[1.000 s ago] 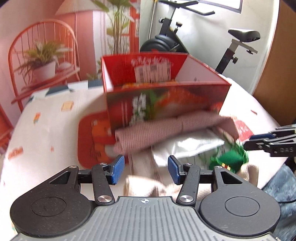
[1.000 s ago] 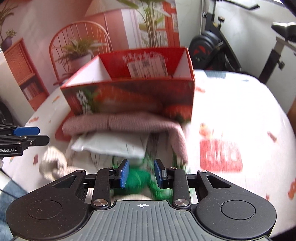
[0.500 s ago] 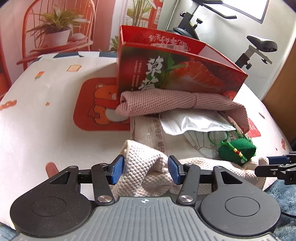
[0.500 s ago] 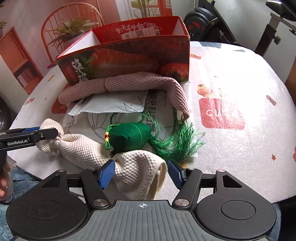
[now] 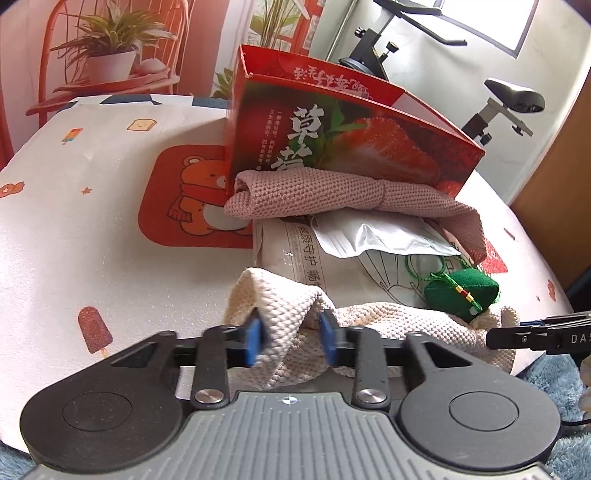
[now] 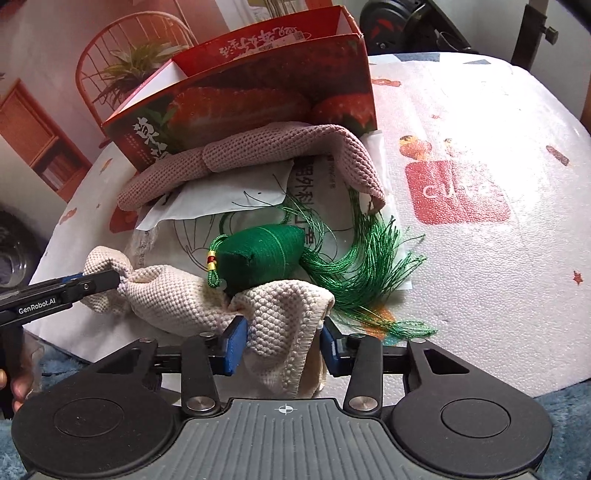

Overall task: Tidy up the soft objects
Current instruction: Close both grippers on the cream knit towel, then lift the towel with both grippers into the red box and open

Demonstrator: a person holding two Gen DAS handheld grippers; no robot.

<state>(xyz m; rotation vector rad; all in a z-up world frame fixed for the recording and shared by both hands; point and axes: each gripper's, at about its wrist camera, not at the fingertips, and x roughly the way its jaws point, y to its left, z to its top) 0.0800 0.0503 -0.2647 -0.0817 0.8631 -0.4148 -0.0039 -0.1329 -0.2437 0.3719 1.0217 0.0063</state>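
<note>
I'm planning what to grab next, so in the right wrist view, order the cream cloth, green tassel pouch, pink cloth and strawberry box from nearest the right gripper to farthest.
1. Cream cloth: between the right gripper pads, which have just been closing on it.
2. Green tassel pouch: resting just beyond, on the cream cloth.
3. Pink cloth: farther back, draped over white packets.
4. Strawberry box: farthest, behind the pink cloth.

Bright daylight from the window (image 5: 480,22) floods both fisheye views, bleaching the white desk (image 6: 498,122) into glare on the right wrist picture's right side, while straight edges bow toward the rims, corners darken, and the left tool's blue pads (image 5: 255,341) smear slightly.
</note>
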